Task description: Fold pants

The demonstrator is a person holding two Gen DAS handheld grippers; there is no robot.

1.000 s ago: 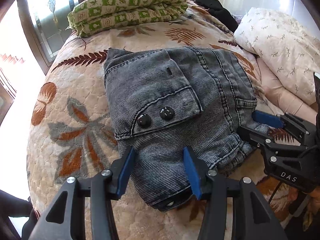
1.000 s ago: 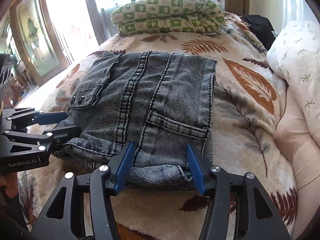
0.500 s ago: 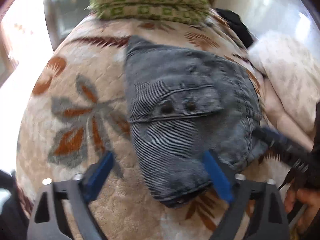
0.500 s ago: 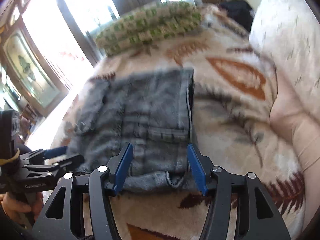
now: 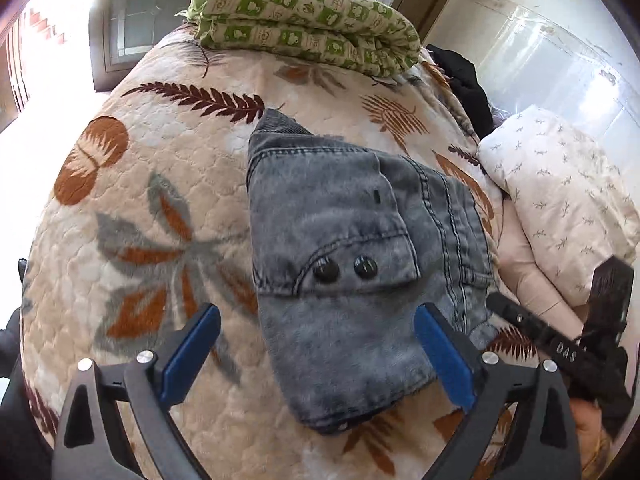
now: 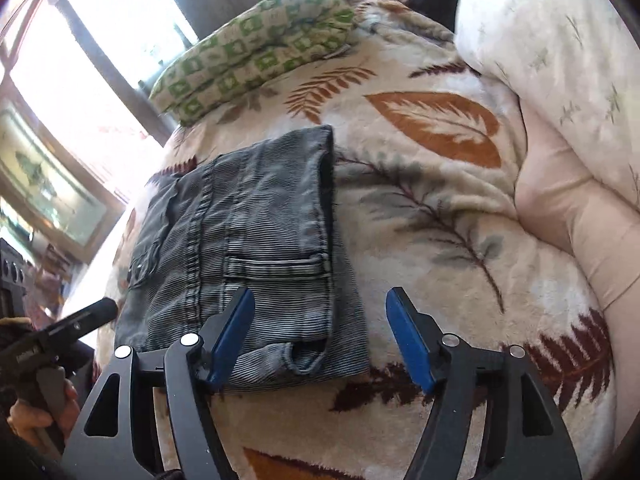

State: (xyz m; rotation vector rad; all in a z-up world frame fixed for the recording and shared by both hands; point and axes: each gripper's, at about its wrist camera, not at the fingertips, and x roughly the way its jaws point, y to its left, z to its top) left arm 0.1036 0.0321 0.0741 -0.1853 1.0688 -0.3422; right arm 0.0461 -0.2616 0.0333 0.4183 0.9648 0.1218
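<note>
The grey washed-denim pants (image 5: 352, 280), folded into a compact rectangle with a two-snap pocket flap on top, lie flat on the cream plush bedspread with rust and grey leaves (image 5: 152, 216); in the left wrist view their near edge sits just ahead of the left gripper (image 5: 320, 356), between its blue pads but untouched; that gripper stands spread wide and holds nothing; the right gripper (image 6: 320, 336) is opening, its left pad over the near right corner of the denim, its right pad over bare bedspread, and no cloth is pinched. Judging by the tidy bundle, the fold looks finished and the step in hand is letting go; to do it well, both grippers should lift straight back off the cloth so no pad snags the hem loop at the corner; a sideways drag could skew the layers; the green-and-white checked folded quilt (image 5: 304, 28) far ahead and the white sprigged pillow (image 5: 560, 200) to the right are well apart from the pants.
</note>
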